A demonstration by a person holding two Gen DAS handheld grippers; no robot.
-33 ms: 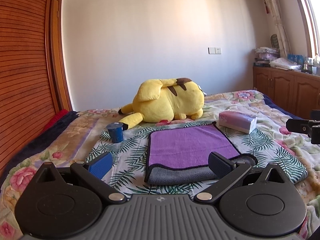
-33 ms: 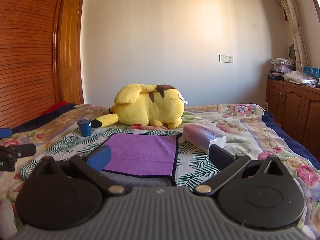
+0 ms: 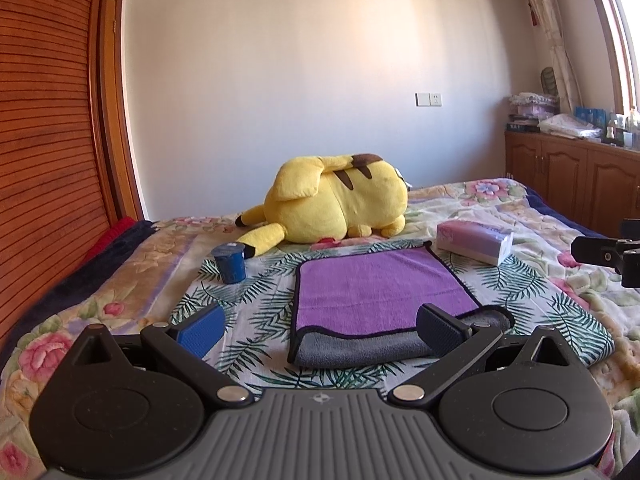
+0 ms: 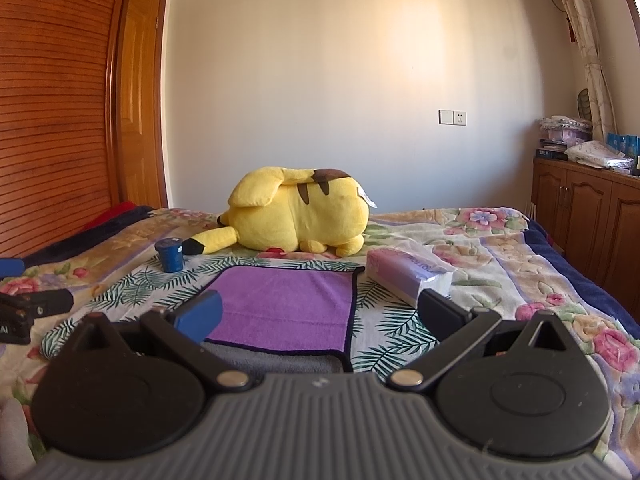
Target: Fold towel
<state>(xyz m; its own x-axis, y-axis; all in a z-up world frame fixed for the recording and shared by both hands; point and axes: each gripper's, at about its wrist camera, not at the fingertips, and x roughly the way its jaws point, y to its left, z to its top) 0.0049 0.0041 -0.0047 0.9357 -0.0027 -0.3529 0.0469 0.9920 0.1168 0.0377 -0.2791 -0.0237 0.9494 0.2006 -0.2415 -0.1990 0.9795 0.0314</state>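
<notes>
A purple towel [image 3: 380,286] with a grey underside lies folded on the bed; the grey layer sticks out along its near edge. It also shows in the right wrist view [image 4: 284,304]. My left gripper [image 3: 320,330] is open and empty, held above the bed just before the towel's near edge. My right gripper [image 4: 320,314] is open and empty, over the towel's near right corner. The right gripper's tip shows at the right edge of the left wrist view [image 3: 608,256].
A yellow plush toy [image 3: 340,200] lies behind the towel. A blue cup [image 3: 229,262] stands to the towel's left, a tissue pack [image 3: 474,240] to its right. A wooden wardrobe [image 3: 48,160] is on the left, wooden cabinets [image 3: 576,188] on the right.
</notes>
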